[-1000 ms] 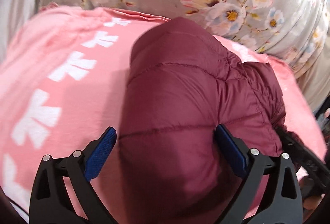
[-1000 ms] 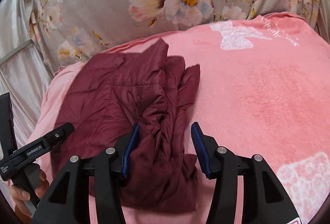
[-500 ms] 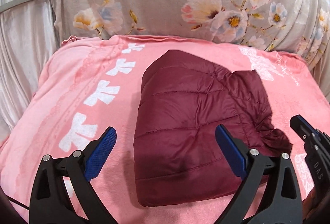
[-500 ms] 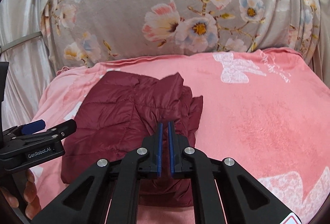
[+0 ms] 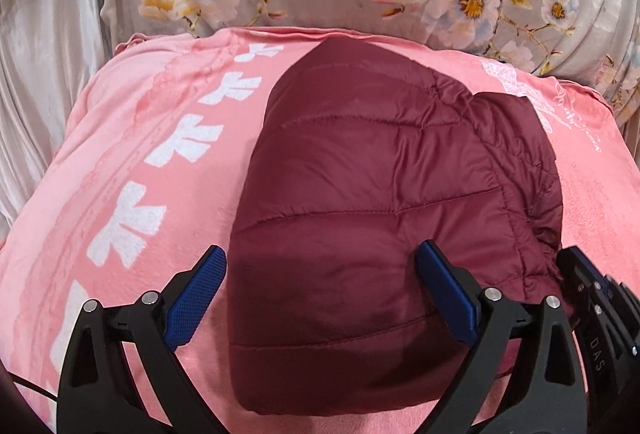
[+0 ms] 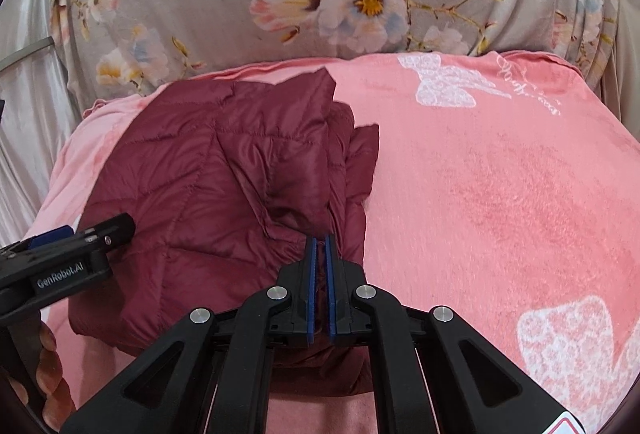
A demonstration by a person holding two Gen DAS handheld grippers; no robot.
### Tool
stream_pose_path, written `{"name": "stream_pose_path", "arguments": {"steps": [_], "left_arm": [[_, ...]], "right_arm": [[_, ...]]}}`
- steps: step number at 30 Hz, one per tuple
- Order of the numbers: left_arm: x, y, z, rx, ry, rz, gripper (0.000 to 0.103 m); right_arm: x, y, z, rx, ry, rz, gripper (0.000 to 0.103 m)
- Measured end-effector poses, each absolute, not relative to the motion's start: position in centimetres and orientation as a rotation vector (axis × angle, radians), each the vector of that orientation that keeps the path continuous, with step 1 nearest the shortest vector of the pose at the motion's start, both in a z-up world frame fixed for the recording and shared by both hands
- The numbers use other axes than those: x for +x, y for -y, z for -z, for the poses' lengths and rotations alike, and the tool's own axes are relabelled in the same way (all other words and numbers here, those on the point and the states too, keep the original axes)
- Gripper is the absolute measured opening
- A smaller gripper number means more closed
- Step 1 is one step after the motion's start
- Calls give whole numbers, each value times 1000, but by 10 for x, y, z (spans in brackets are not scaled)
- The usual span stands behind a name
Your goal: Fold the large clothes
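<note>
Left wrist view: the dark maroon quilted puffer jacket (image 5: 384, 202), folded into a bundle on the pink plush blanket (image 5: 132, 138), fills the frame centre, its long axis running away between the left gripper (image 5: 320, 294)'s wide-apart, empty fingers, closer than half a second ago. Right wrist view: the right gripper (image 6: 320, 254), open a second ago, has its fingers together at the jacket's bunched right edge, lower centre; whether fabric is pinched is unclear.
</note>
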State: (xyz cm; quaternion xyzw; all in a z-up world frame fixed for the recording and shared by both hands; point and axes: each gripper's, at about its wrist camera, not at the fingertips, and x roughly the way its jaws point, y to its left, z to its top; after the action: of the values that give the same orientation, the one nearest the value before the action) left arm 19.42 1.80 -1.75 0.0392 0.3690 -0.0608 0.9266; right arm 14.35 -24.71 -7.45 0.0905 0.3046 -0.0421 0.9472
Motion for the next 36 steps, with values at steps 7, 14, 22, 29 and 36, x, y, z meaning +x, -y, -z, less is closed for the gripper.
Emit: {"name": "stream_pose_path", "arguments": {"steps": [7, 14, 22, 29, 36], "left_arm": [[195, -13, 29, 95, -743, 117, 95], [196, -12, 38, 87, -727, 110, 97], [196, -14, 50, 78, -700, 103, 98], [193, -19, 52, 49, -679, 103, 98], [192, -19, 54, 45, -673, 104, 98]], "right_arm": [[149, 249, 89, 196, -680, 76, 4], [154, 249, 94, 204, -716, 62, 4], [156, 248, 94, 202, -728, 52, 4], [126, 233, 62, 190, -617, 6, 5], [140, 229, 81, 150, -686, 42, 0]]}}
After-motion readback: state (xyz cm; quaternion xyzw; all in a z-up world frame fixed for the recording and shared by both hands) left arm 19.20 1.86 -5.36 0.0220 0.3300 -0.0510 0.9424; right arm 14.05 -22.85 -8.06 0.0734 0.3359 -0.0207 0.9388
